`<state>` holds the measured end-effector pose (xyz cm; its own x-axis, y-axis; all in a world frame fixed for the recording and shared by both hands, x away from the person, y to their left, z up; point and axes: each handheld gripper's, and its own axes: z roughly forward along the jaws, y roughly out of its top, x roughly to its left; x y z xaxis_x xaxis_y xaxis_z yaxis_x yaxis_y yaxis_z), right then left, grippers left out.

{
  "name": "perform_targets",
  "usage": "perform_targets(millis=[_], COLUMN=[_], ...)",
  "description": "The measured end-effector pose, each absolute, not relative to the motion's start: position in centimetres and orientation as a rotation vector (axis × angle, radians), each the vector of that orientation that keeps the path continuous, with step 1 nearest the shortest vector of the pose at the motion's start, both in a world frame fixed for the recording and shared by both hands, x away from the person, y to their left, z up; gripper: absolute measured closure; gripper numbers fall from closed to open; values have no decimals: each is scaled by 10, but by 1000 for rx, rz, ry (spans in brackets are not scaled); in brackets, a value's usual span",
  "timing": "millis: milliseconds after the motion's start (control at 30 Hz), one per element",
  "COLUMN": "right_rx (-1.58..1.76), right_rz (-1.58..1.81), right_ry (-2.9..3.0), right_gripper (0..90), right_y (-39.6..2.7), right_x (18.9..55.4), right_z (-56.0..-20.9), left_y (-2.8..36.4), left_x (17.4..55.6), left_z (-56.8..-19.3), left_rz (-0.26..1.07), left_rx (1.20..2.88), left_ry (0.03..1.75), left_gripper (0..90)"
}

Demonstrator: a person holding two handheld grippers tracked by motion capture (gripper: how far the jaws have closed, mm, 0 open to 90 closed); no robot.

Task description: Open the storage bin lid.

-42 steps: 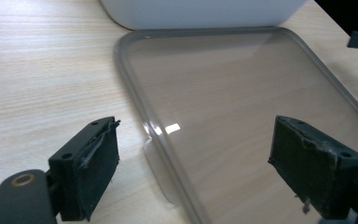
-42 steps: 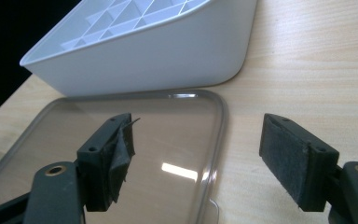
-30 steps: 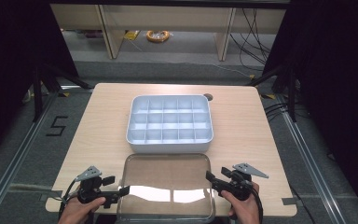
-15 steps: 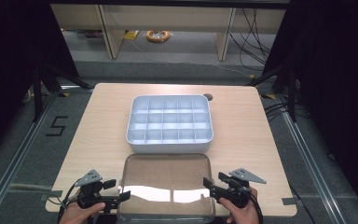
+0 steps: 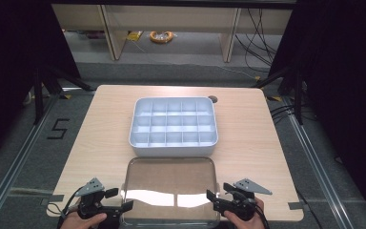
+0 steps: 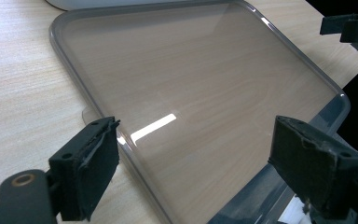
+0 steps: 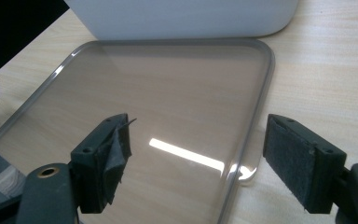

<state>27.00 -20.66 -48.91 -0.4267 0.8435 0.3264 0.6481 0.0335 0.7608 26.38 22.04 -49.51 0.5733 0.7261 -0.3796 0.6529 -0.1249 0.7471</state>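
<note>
Both grippers have drawn back toward the near table edge since a second ago and now sit at the clear lid's two near corners. On the wooden table (image 5: 105, 119), the white compartment box (image 5: 174, 125) sits centred, toward twelve o'clock of the transparent lid (image 5: 171, 183), which lies flat just beside it, its near edge overhanging the table edge. At seven o'clock the left gripper (image 5: 124, 207) has its jaws spread apart, straddling the lid's corner without closing on it. At five o'clock the right gripper (image 5: 212, 200) is likewise spread wide over the other near corner.
</note>
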Motion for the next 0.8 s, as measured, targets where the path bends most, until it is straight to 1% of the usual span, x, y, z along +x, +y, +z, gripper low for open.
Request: perform_targets(millis=[33,100,167,233,267,300,400,433,533,600,667,767,800], right_rx=[1602,1537,1596,1536,1598,1546,1538,1598,1526,1580,1535,1595,1542], right_rz=[1343,1338,1321,1306,1308,1293,1293,1291,1274,1274,1271,1300,1283], right_ry=[2079,2099,2097,2120,2108,2127,2135,2129,2154,2145,2161,2153,2160], right_gripper=[239,238,236,236,236,235,232,230,225,224,222,220,220], right_y=[-204,-207,-205,-207,-204,-207,-207,-204,-207,-203,-206,-203,-206], right_x=[267,266,261,261,257,258,256,253,255,252,252,250,253], right_z=[-488,-488,-487,-490,-490,-491,-492,-491,-493,-493,-492,-492,-494], left_y=[221,221,221,222,222,222,222,221,221,221,220,221,221], left_x=[263,261,260,259,258,258,258,258,258,258,258,259,259], left_z=[-495,-495,-495,-494,-495,-495,-496,-496,-496,-496,-497,-497,-497], left_rz=[98,107,106,96,96,94,88,87,89,86,87,86,83], left_rx=[1832,1839,1847,1863,1867,1867,1864,1864,1856,1857,1861,1867,1868], left_ry=[1127,1118,1102,1090,1084,1084,1088,1092,1098,1099,1102,1101,1102], left_gripper=[147,147,147,147,147,147,147,147,147,147,147,147,147])
